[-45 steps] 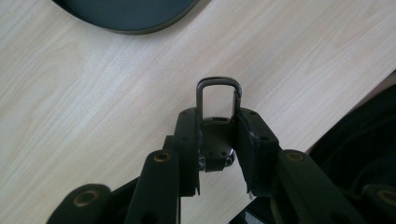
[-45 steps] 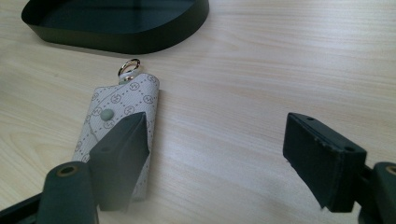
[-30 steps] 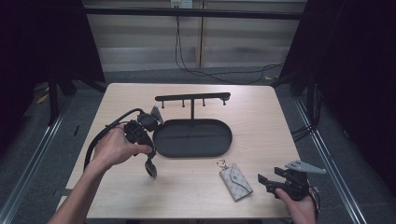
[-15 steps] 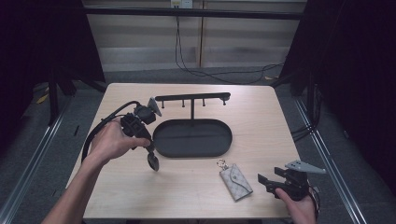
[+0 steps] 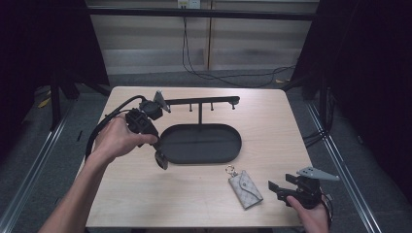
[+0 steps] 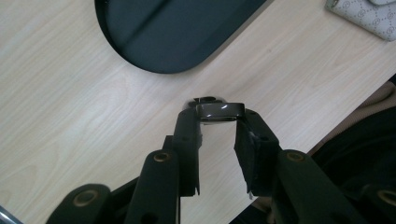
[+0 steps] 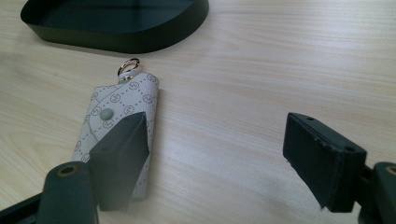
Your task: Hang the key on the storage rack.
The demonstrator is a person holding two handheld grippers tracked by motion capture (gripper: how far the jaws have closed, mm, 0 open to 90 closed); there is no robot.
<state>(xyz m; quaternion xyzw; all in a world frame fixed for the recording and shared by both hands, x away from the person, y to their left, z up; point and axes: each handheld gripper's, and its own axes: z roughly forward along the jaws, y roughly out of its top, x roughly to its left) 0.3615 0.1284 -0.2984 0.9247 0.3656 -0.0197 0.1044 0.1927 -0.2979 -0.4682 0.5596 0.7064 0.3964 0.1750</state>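
High view: the left gripper (image 5: 162, 159) hangs at the left end of the black oval tray (image 5: 228, 154); a grey key pouch (image 5: 246, 188) lies in front of the tray, just left of the right gripper (image 5: 275, 189).

Left gripper view: its jaws clench a small dark glossy piece (image 6: 219, 111) above the tabletop, near the tray's rim.

Right gripper view: jaws spread wide; the pouch lies by one jaw, its ring (image 7: 128, 65) toward the tray.

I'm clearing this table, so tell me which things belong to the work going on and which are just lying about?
In the job:
- small dark item, clamped in the left gripper
- hook stand with its oval tray, probably
- key pouch, beside the open right gripper

Lying about:
- floor cables beyond the table
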